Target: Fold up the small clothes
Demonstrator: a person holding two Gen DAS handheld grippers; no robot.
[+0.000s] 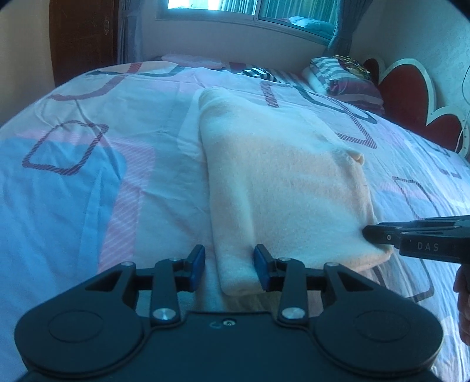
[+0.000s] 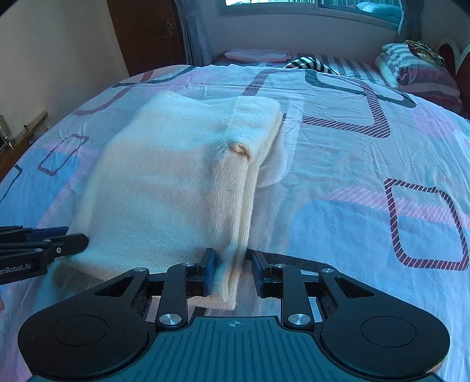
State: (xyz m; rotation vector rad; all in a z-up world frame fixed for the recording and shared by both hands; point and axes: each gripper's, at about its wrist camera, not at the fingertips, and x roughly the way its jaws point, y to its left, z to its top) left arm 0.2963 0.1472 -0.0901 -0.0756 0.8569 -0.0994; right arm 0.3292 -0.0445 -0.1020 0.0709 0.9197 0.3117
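Item: cream-peach knitted garment [image 1: 282,182], soft fine-ribbed wool-like fabric, folded into a thick oblong stack with rounded edges; a small puckered opening [image 2: 241,150] shows near a seam. It lies flat on the bed [image 1: 88,205], which is covered by a smooth cotton sheet printed with pink, blue and striped rounded squares.

Left gripper [image 1: 229,269], black plastic with blue rubber pads: fingers part-open, straddling the garment's near left corner; the right pad touches the cloth, the left pad stands clear of it.

Right gripper [image 2: 233,271], same make: fingers narrow, around the layered near right corner; the left pad presses the fold, the right pad sits just off it, so the grip cannot be confirmed.

Background: striped pillow [image 1: 343,76], red scalloped headboard [image 1: 411,97], window [image 1: 249,11].
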